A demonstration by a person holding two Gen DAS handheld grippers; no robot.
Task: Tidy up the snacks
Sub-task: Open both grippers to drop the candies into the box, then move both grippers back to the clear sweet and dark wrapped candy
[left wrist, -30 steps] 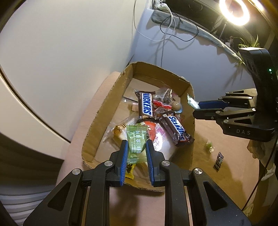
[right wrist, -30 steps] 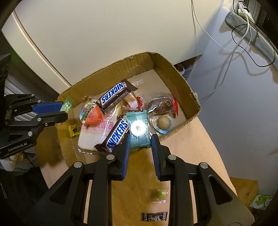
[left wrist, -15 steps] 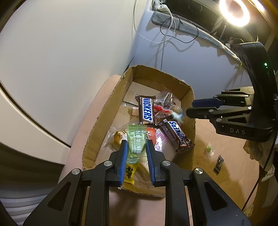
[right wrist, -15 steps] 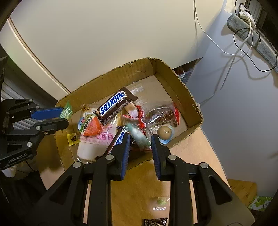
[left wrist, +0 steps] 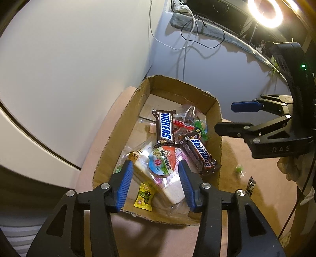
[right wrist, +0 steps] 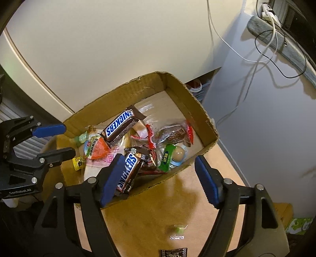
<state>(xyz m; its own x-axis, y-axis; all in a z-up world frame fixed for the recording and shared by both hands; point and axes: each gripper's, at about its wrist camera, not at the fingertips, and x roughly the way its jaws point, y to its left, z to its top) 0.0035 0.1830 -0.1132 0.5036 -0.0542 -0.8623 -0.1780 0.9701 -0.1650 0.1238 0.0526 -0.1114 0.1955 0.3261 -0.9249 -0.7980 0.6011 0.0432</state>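
Observation:
A cardboard box [left wrist: 209, 100] [right wrist: 205, 116] on the tan table holds several snacks: two Snickers bars [left wrist: 164, 128] [right wrist: 118, 126], a bread pack [left wrist: 167, 183], a green packet [right wrist: 166, 157] and a small yellow packet [left wrist: 145, 195]. My left gripper [left wrist: 156, 183] is open and empty over the box's near end. My right gripper [right wrist: 158, 178] is open and empty over the box's near wall; it also shows in the left wrist view [left wrist: 235, 116]. A small green candy [right wrist: 178, 230] and a dark packet [right wrist: 173, 253] lie on the table outside the box.
A white curved wall [left wrist: 69, 59] stands behind the box. A grey cabinet side with dangling cables [left wrist: 187, 45] is at the back. A ring lamp [left wrist: 264, 11] shines at top right. The table edge runs close to the box's left side.
Both grippers opened. The left let go of its green packet and the right let go of its teal packet; both dropped into the box. Both grippers have drawn back slightly.

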